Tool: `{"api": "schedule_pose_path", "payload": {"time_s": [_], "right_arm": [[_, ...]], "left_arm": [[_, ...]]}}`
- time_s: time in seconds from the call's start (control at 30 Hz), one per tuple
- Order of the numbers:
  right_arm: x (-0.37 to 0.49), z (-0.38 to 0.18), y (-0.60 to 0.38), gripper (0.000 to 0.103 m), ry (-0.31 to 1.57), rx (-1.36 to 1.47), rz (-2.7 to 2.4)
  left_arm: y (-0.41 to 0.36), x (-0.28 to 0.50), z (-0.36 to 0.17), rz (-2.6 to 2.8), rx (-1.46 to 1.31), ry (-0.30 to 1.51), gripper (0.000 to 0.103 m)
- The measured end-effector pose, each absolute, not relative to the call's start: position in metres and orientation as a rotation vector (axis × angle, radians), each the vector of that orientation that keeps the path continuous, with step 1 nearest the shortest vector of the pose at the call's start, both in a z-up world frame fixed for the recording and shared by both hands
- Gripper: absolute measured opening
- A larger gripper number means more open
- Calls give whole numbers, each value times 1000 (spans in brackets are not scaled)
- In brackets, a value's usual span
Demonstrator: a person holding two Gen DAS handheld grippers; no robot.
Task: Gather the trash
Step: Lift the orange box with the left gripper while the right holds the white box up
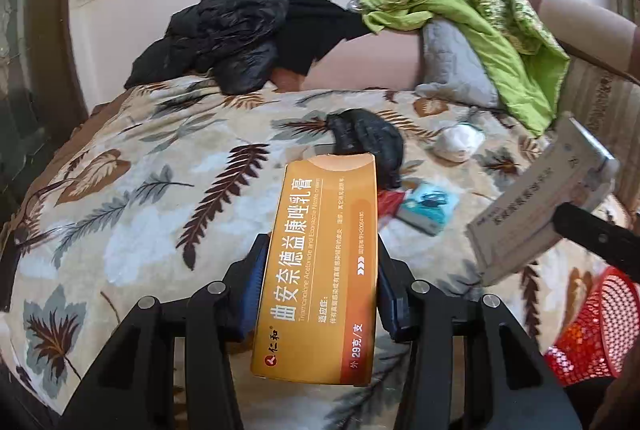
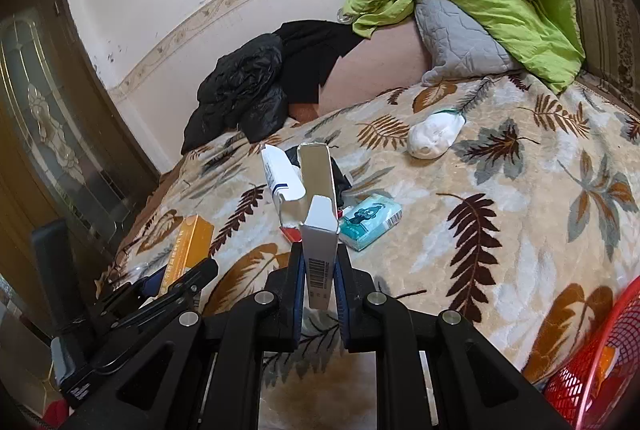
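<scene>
Beside red basket point(image 2: 600, 362), open blanket point(image 2: 500, 189).

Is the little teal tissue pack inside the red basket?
No, the teal tissue pack lies on the leaf-patterned blanket, apart from the red mesh basket.

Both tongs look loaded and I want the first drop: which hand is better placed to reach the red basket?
Right, probably. The red basket sits at the right edge of both views, beside the right tongs clamping the white box. The left tongs, holding the orange box, would have to cross over.

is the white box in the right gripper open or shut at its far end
Open: the white box has its far end flap lifted, showing the bare inside.
</scene>
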State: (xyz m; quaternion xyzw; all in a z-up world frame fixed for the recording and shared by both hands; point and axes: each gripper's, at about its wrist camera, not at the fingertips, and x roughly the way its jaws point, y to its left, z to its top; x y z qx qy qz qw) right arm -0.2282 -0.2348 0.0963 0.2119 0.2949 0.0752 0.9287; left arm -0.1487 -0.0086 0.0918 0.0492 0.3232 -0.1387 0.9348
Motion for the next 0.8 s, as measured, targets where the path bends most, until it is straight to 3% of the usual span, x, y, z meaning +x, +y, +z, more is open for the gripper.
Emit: {"api": "schedule_pose_path", "payload": {"time_s": [0.8], "right_arm": [[-191,76,-222,15,680,464,208]], "left_arm": [[-17,-119,75,-280,137,683,46]]}}
